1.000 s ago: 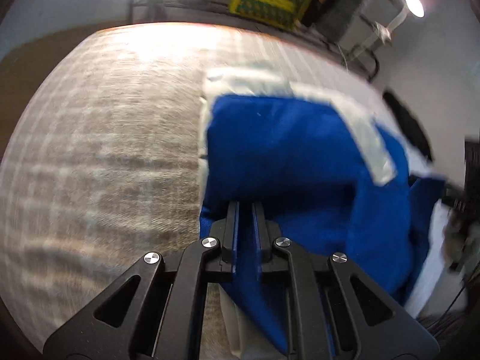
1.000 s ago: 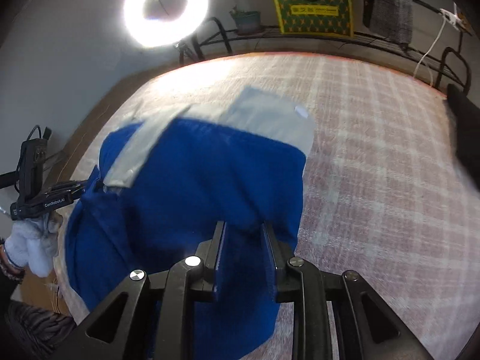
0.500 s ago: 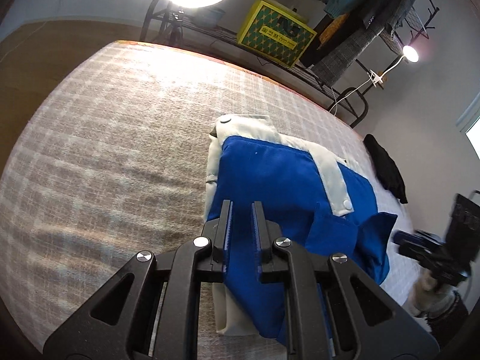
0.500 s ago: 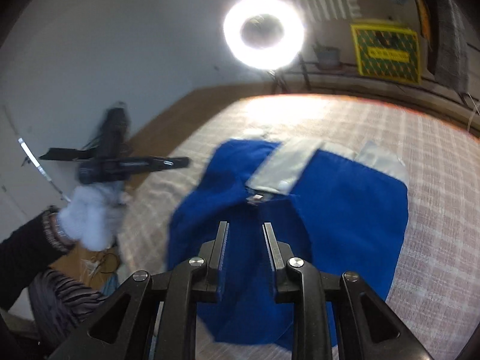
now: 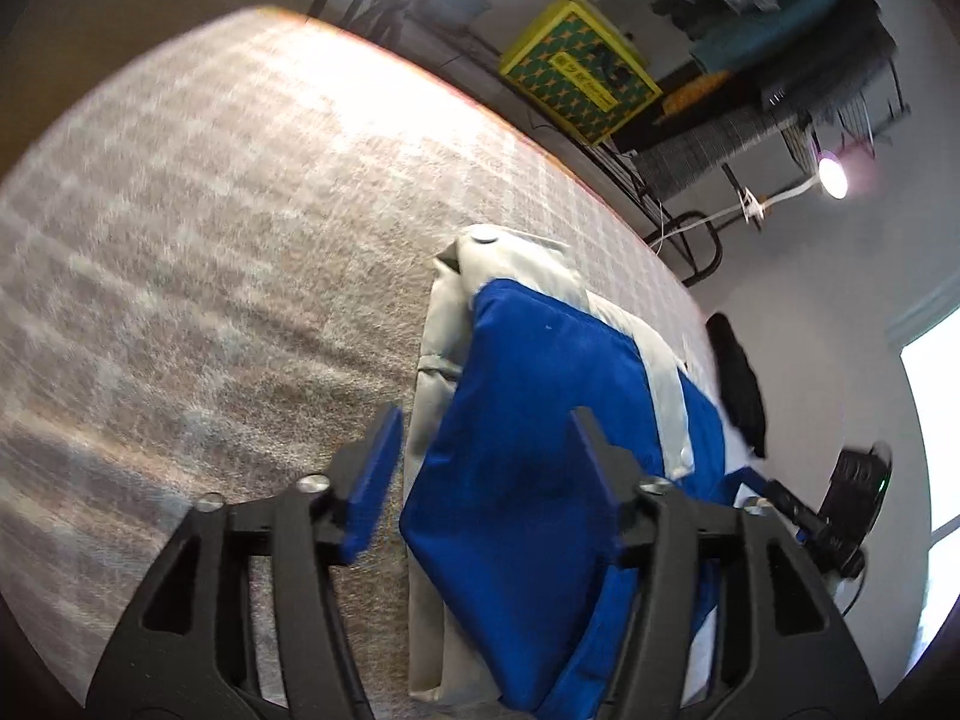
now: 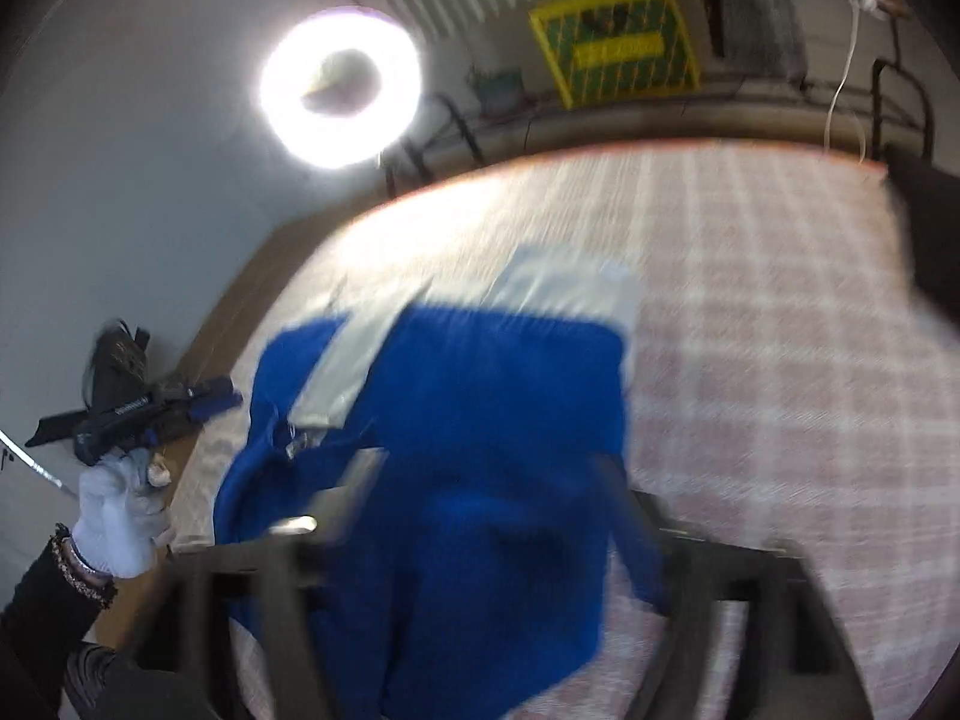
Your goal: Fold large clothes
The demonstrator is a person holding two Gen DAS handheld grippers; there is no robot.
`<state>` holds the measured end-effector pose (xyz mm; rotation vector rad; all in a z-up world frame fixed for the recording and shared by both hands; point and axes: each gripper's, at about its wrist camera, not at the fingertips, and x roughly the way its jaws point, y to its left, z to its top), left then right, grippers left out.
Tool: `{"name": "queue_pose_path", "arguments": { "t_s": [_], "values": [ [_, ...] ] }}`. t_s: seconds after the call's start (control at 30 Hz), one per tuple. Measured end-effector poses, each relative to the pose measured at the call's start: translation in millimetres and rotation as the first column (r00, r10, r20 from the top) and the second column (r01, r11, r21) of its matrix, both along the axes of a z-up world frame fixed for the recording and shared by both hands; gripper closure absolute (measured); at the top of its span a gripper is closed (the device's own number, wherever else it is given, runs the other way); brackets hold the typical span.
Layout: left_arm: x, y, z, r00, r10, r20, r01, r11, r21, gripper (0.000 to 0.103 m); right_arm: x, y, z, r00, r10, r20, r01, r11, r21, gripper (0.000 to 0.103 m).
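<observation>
a folded blue garment with pale grey lining and a grey snap-button strip (image 5: 540,420) is laid flat on a checked beige-and-white bedcover (image 5: 210,270). the left gripper (image 5: 486,438) is held over the garment's near edge; its jaws have just been opening and stand wide apart, with a blue fold between them but not pressed by the pads. the right gripper (image 6: 492,480), blurred, is seen above the same cloth, its jaws likewise just opened and apart, nothing clamped. a white-gloved hand (image 6: 123,516) is seen at the left of the right wrist view. a glowing ring lamp (image 6: 341,86) and a yellow-and-green box (image 5: 579,93) are set beyond the bed.
</observation>
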<state>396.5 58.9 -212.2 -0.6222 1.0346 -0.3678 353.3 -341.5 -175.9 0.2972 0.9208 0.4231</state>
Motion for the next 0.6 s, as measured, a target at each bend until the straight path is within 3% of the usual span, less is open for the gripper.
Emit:
{"name": "queue_pose_path", "arguments": {
  "t_s": [0.03,0.23,0.37,0.5,0.6],
  "values": [
    [2.7,2.7,-4.8,1.000,0.005,-0.023,-0.006,1.000,-0.023,0.032,-2.2,-7.1,1.7,1.000,-0.006,0.008,0.006,1.000,0.012,0.019],
    [17.0,13.9,-42.6,0.989,-0.016,-0.145,-0.018,0.972,-0.233,0.031,9.5,-35.5,-31.3,0.991,-0.028,-0.128,0.050,0.984,0.171,0.014],
    [22.4,15.2,-56.1,0.986,-0.029,-0.166,-0.017,0.961,-0.274,0.031,16.0,-46.8,-56.4,0.982,-0.036,-0.185,0.076,0.973,0.217,0.014],
    [25.6,17.2,-62.7,0.988,-0.028,-0.153,-0.025,0.943,-0.333,0.031,19.5,-64.5,-73.9,0.980,-0.041,-0.195,0.109,0.930,0.352,0.016],
    [28.6,11.8,-62.3,0.990,-0.036,-0.139,-0.014,0.938,-0.346,0.032,21.4,-73.4,-78.7,0.982,-0.048,-0.180,0.118,0.908,0.401,0.029]
  ]
}}
